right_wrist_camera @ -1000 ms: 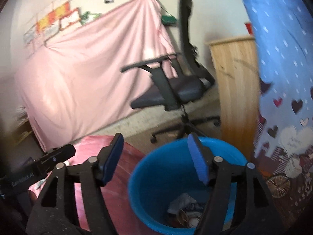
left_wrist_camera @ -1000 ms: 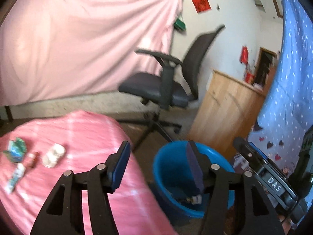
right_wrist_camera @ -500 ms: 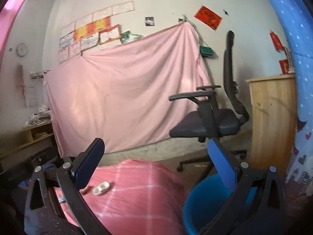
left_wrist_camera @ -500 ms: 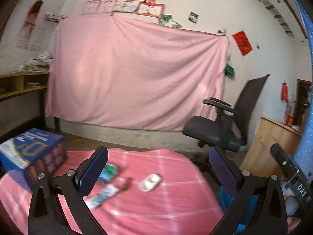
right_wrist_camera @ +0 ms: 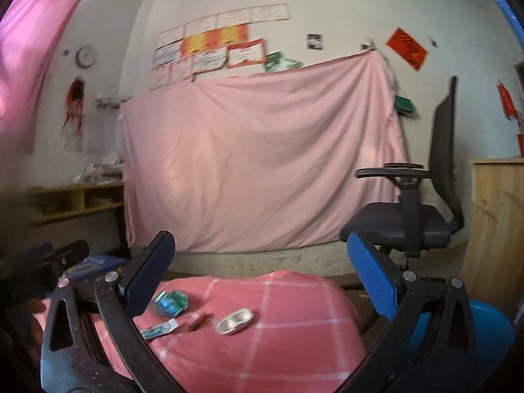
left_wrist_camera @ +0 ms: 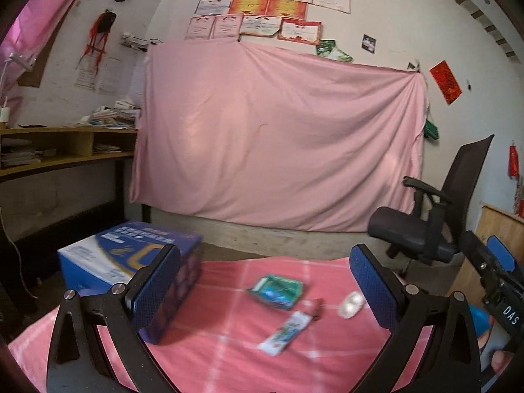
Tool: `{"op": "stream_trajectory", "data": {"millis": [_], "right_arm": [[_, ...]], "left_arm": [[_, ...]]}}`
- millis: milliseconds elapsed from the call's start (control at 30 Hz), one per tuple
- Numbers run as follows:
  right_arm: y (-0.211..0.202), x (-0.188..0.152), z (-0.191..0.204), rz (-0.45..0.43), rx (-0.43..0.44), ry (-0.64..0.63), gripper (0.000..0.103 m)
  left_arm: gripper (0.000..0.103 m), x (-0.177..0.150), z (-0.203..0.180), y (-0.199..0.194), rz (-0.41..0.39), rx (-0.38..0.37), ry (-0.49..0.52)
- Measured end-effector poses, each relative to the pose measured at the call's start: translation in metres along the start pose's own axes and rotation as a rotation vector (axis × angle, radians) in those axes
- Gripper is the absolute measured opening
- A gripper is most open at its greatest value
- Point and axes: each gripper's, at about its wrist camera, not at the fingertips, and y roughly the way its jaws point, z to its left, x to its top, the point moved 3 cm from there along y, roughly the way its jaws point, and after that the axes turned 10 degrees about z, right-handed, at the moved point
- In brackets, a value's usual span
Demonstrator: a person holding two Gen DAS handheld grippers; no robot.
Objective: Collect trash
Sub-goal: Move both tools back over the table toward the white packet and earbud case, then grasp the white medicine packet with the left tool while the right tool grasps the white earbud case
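Both claws, left (left_wrist_camera: 262,290) and right (right_wrist_camera: 260,273), wide open, empty | swung from blue plastic bin (right_wrist_camera: 488,324) back to pink-clothed counter (left_wrist_camera: 213,347) | next: green crumpled wrapper (left_wrist_camera: 276,290).

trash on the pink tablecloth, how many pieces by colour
green wrapper: 1
white and green sachet: 1
small red piece: 1
clear blister pack: 1
total: 4
The blue box on the cloth is left out, and neither open tool holds anything.
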Motion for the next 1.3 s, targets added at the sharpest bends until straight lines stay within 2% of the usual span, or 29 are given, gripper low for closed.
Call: {"op": "stream_trajectory", "data": {"millis": [133,300,567,800,867,1033,1067,1133,1300], "right_arm": [[0.019,-0.012,0.016,0.06,0.015,-0.051,0.103],[0.041,-0.027,0.027,0.136,0.003,-0.105,0.103],[0.066,-0.043,0.02,0.252,-0.006,-0.092,0.103],[0.093,-0.053,0.012,0.385,0.037,-0.045,0.103],[0.101,-0.056,0.011,0.425,0.049,-0.039,0.103],[0.121,-0.064,0.013,0.524,0.071,-0.033,0.103],[0.125,-0.066,0.013,0.544,0.074,-0.03,0.102],[0.134,-0.071,0.011,0.591,0.086,-0.017,0.097],[0.154,-0.081,0.006,0.685,0.12,0.038,0.093]], "left_arm": [[0.101,-0.014,0.019,0.005,0.033,0.023,0.006],[0.101,-0.028,0.029,0.018,0.085,0.015,0.015],[0.101,-0.032,0.025,0.036,0.139,0.006,0.043],[0.1,-0.035,0.019,0.059,0.248,-0.041,0.072],[0.095,-0.037,0.017,0.065,0.275,-0.054,0.082],[0.068,-0.042,0.009,0.081,0.37,-0.108,0.114],[0.065,-0.044,0.008,0.085,0.392,-0.12,0.119],[0.052,-0.046,0.005,0.091,0.431,-0.146,0.128],[0.04,-0.053,-0.004,0.102,0.516,-0.199,0.158]]}}
